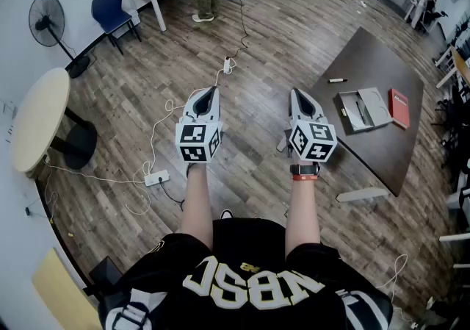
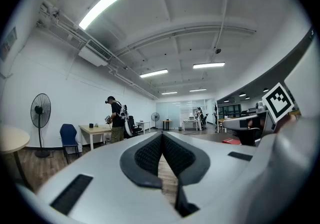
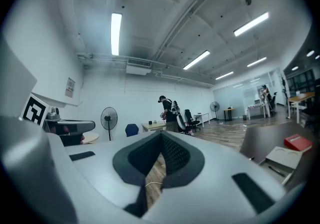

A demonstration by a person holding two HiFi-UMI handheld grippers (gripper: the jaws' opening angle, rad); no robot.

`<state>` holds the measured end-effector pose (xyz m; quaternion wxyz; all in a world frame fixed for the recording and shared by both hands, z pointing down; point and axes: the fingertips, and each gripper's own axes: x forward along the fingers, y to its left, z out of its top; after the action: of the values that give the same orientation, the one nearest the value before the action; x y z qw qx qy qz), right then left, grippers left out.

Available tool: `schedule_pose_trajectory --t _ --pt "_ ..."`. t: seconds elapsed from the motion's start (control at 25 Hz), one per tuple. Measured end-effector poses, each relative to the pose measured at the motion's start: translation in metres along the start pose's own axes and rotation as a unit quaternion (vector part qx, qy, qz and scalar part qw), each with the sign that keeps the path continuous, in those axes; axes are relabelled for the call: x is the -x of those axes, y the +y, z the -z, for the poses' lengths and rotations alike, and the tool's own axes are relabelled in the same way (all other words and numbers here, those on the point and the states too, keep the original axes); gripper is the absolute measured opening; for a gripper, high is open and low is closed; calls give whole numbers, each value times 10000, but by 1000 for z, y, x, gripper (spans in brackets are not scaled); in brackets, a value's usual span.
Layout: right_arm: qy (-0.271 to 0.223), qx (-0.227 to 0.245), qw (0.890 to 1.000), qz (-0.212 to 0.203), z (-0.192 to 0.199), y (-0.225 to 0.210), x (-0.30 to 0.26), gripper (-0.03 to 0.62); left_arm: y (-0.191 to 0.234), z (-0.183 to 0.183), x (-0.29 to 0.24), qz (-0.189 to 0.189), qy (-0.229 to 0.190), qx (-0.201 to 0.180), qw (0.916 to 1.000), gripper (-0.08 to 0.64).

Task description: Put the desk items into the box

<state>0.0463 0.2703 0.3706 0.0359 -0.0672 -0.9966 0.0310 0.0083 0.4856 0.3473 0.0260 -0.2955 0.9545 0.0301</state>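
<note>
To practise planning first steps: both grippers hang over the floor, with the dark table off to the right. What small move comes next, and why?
Probably step right toward the dark table. The left gripper and right gripper are shut and empty over wooden floor, while the marker, red book and open box lie on that table, seemingly beyond reach.

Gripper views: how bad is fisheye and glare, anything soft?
Left gripper view: heavy fisheye, black corners, ceiling light strip blown out, left hand-held gripper soft up close. Right gripper view: same distortion, bluish cast, light tube clipped. Head view: even light, floorboards bowed at edges.
</note>
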Motion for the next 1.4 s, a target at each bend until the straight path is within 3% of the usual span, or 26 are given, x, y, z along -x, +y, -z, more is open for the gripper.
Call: schedule_pose_trajectory --t 0.56,0.84,1.12,1.4 --pt "184 128 9996 175 26 38 -37 8 45 25 -8 327 30 74 9994 14" --pt "199 176 9996 -56 33 51 -56 9 55 31 -27 476 43 170 9987 14" --pt "316 -15 9995 82 44 6 -90 8 37 42 -87 746 131 127 9970 14" --pt "438 -214 9980 392 45 -98 -143 8 -7 60 -205 1203 377 12 9920 14"
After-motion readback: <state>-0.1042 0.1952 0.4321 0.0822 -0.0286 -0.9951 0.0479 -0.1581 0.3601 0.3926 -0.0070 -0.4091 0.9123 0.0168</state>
